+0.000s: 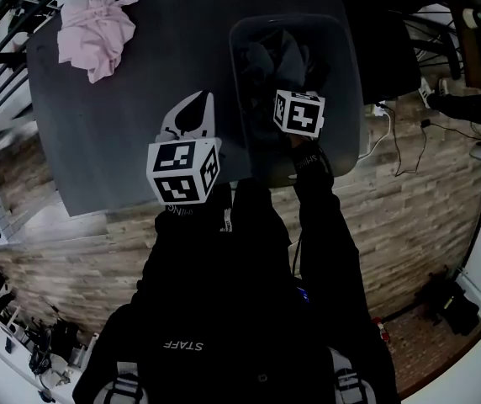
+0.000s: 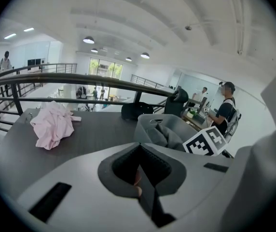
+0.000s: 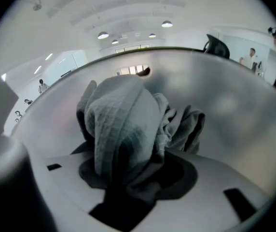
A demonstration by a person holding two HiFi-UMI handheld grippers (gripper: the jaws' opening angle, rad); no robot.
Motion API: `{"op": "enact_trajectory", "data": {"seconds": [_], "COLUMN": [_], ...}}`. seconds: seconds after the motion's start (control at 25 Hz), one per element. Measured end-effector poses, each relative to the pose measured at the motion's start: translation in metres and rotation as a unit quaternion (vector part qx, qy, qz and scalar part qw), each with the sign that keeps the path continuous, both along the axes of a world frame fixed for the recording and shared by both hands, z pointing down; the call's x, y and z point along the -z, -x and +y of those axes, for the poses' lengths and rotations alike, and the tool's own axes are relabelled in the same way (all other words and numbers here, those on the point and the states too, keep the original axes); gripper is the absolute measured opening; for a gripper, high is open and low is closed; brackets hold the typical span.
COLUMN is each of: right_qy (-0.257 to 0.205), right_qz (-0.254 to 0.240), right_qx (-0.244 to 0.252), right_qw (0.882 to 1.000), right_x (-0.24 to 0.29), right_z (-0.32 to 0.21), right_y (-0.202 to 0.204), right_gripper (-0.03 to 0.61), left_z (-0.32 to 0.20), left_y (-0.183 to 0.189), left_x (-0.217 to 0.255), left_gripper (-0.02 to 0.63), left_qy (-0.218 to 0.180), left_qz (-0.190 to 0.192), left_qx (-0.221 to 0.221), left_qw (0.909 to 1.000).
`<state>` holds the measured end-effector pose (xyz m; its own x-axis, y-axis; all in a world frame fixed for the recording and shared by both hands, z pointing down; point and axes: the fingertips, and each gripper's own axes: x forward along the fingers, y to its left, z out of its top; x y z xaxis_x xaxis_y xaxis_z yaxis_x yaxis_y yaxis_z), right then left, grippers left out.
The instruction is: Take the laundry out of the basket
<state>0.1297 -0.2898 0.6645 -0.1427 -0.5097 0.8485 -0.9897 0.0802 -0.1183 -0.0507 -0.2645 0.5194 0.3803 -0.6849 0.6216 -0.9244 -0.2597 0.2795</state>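
A crumpled pale pink cloth [image 1: 96,34] lies on the far left corner of the dark grey tabletop [image 1: 140,108], well apart from everything else. Nearer the person, at about the middle of the table, the left gripper [image 1: 194,108] hangs above the bare surface. Its jaws are closed together with nothing between them, as the left gripper view [image 2: 139,153] shows.

To the right stands the grey plastic laundry basket [image 1: 242,91], close to the table's right and near edges. Inside it lies a dark grey waffle-textured cloth [image 1: 278,57], bunched up. The right gripper [image 3: 128,173] reaches down into the basket, and its jaws are clamped on a fold of that cloth. The cloth rises in a hump above the pads, with more folds to the right of it, and the basket's smooth wall curves all around behind it.

The stretch of table between the pink cloth and the basket is bare. A black metal railing [image 2: 80,79] runs just past the table's far and left edges.

The floor below is wood-patterned planks [image 1: 409,217], with cables [image 1: 396,141] trailing on it to the right of the table. The room is a large white hall with round ceiling lamps [image 2: 89,40], and people stand in the distance.
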Motion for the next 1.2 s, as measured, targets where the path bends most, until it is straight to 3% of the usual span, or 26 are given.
{"op": "enact_trajectory", "data": {"seconds": [0.28,0.68,1.2], "right_qy": [-0.134,-0.294,-0.401], "right_qz": [0.002,0.004,0.005], "right_qx": [-0.014,-0.057,-0.077], "right_qw": [0.991,0.954,0.913], "right_x": [0.11,0.259,0.374], "right_z": [0.019,0.055,0.095], "right_y": [-0.002,-0.009,-0.022], "right_gripper": [0.232,0.233,0.236], "left_z": [0.018,0.036,0.051], "left_y": [-0.002,-0.013,-0.034], "left_x": [0.042,0.125,0.209], "left_gripper": [0.002,0.002,0.002], "left_qy": [-0.038,-0.128,-0.213], "left_qz": [0.006,0.021,0.03], "left_qx": [-0.003,-0.018,-0.036], "left_qw": [0.9992,0.9914,0.976]}}
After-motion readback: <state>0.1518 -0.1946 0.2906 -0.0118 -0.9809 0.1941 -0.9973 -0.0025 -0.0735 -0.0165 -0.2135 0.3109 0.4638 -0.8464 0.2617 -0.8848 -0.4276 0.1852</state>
